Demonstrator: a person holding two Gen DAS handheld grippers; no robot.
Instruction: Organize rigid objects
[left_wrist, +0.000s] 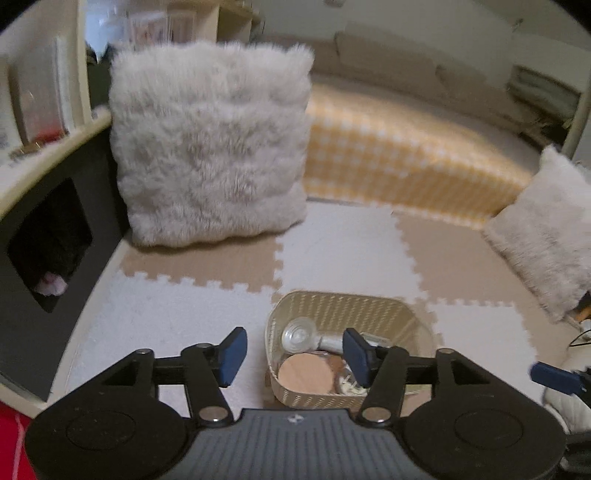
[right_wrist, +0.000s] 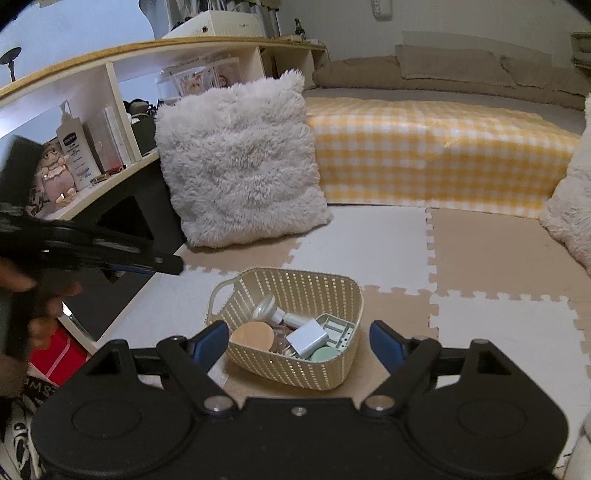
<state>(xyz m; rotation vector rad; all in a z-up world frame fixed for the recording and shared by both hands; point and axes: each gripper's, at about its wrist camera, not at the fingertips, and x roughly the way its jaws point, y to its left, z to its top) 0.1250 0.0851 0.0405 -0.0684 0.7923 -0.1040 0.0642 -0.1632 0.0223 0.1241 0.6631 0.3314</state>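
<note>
A cream perforated basket (right_wrist: 295, 288) stands on the foam floor mat; it also shows in the left wrist view (left_wrist: 332, 306). Inside lie a round wooden disc (right_wrist: 253, 335), a white charger block (right_wrist: 308, 338), a clear-headed white tool (right_wrist: 267, 309), a grey-green tray (right_wrist: 338, 328) and a mint lid (right_wrist: 325, 355). My right gripper (right_wrist: 297, 341) is open and empty, just above the basket's near side. My left gripper (left_wrist: 293, 350) is open and empty, with the basket's left part between its fingers; it also shows at the left of the right wrist view (right_wrist: 162, 263).
A fluffy white pillow (right_wrist: 240, 162) leans against a low shelf (right_wrist: 110, 88) with a lotion bottle (right_wrist: 75, 147) and a figurine. A second pillow (left_wrist: 546, 232) lies at the right. A yellow checked mattress (right_wrist: 424, 147) runs behind. Puzzle foam tiles (right_wrist: 369, 240) cover the floor.
</note>
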